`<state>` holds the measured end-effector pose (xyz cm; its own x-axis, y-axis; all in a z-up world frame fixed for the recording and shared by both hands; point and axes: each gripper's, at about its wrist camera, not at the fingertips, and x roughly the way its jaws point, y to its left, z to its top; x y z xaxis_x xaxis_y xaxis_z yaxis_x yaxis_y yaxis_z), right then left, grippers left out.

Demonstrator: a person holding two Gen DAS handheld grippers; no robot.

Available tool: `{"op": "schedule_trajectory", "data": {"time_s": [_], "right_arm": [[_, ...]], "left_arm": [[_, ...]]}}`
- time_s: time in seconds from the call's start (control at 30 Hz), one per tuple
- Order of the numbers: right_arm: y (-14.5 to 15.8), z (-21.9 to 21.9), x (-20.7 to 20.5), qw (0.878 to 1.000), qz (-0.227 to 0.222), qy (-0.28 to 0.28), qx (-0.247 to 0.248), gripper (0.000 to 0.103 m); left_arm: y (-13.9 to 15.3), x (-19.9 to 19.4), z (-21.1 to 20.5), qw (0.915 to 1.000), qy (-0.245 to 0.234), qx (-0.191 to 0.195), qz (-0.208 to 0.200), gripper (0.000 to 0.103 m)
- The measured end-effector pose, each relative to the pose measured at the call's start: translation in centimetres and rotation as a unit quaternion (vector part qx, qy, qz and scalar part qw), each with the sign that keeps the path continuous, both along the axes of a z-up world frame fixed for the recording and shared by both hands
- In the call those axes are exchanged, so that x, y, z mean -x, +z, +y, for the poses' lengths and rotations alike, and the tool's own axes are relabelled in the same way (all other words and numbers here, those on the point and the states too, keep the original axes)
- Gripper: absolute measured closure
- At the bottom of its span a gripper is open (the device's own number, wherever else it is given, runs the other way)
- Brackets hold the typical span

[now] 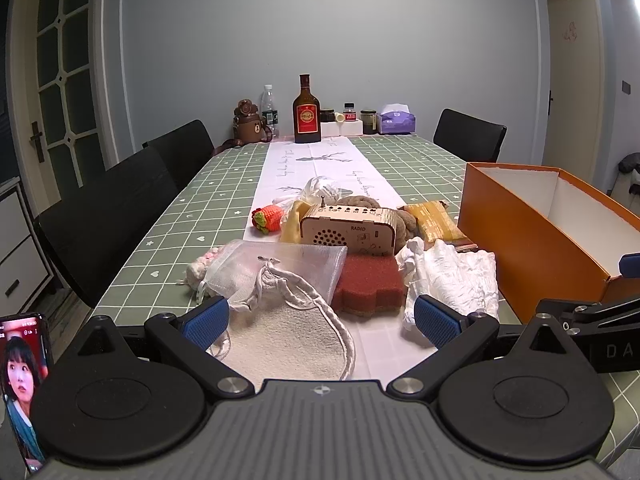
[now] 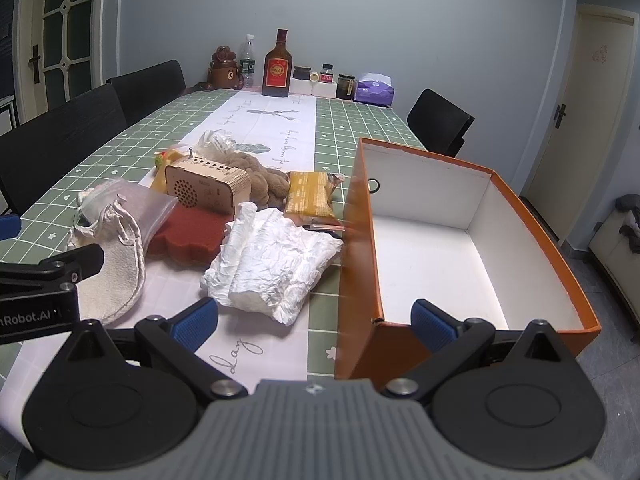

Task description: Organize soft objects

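Looking, left wrist view: left hand-held gripper (image 1: pixel 322 320) hovers low over the desk (image 1: pixel 160 232), blue pads spread apart, holding nothing.
Nearest soft thing: cream terry-cloth drawstring pouch (image 1: pixel 280 344) lies directly ahead, between the spread pads, cord end pointing away.
Behind it: rust-red scalloped sponge (image 1: pixel 370 286), then a wooden toy radio (image 1: pixel 348 230).
Right wrist view: right hand-held gripper (image 2: pixel 314 322) also spread, empty.
Straddled: near corner of the empty orange cardboard box (image 2: pixel 360 280).
Crumpled white padded bundle (image 2: pixel 272 258): ahead-left, long axis running away.
Judgement: left hand is nearer the pouch.
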<state>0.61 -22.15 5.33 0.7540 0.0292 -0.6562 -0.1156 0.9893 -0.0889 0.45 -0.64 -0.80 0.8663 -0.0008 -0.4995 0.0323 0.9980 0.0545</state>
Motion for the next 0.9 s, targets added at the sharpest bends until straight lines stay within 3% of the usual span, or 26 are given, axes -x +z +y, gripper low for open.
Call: {"op": "schedule_trajectory", "data": {"time_s": [0.9], "right_arm": [[-0.13, 0.06, -0.08, 1.0, 0.0, 0.0, 0.003, 0.003]], "left_arm": [[-0.35, -0.3, -0.08, 1.0, 0.001, 0.001, 0.005, 0.0]]}}
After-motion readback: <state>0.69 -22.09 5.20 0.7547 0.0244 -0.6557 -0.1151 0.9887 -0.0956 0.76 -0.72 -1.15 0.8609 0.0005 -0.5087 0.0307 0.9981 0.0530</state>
